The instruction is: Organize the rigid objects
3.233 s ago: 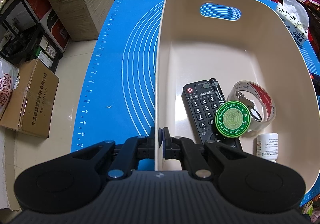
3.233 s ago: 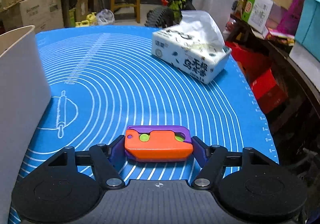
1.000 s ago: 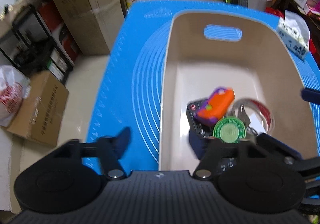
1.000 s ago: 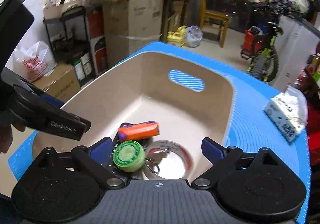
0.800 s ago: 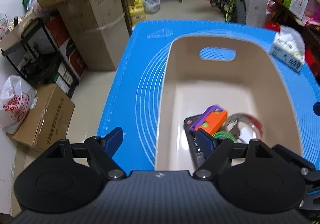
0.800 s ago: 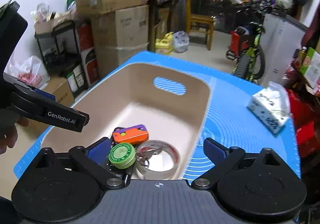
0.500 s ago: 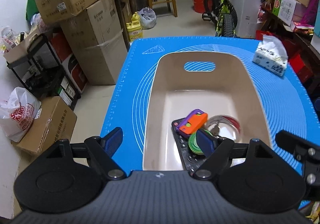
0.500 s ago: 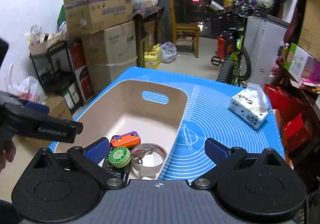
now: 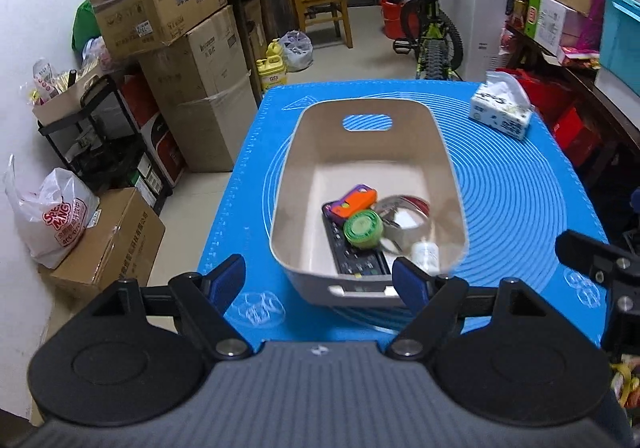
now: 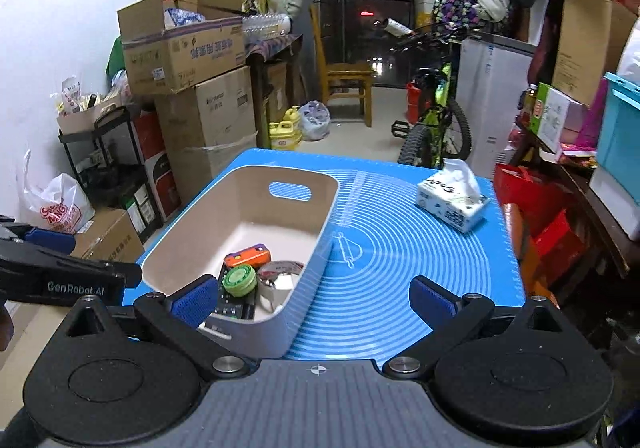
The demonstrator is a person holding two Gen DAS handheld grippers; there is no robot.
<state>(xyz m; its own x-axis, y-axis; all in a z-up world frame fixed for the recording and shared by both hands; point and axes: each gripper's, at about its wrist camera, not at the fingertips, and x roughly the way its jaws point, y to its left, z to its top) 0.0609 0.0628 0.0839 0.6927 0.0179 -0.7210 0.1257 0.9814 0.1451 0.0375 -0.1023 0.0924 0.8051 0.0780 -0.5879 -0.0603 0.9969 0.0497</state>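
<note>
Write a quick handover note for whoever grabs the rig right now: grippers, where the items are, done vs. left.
Left gripper: open, empty, held back from the near end of the bin.
Right gripper: open, empty, also held back from the bin's near end.
In the bin: orange-and-purple toy leaning on the remote, green ointment tin on the remote, tape roll with keys, small white bottle.
On the blue mat outside the bin: only the tissue pack, far right corner.
Done: every small rigid item in view is binned.
Left: apparently nothing in view; the tissue pack is likely not part of the job.
</note>
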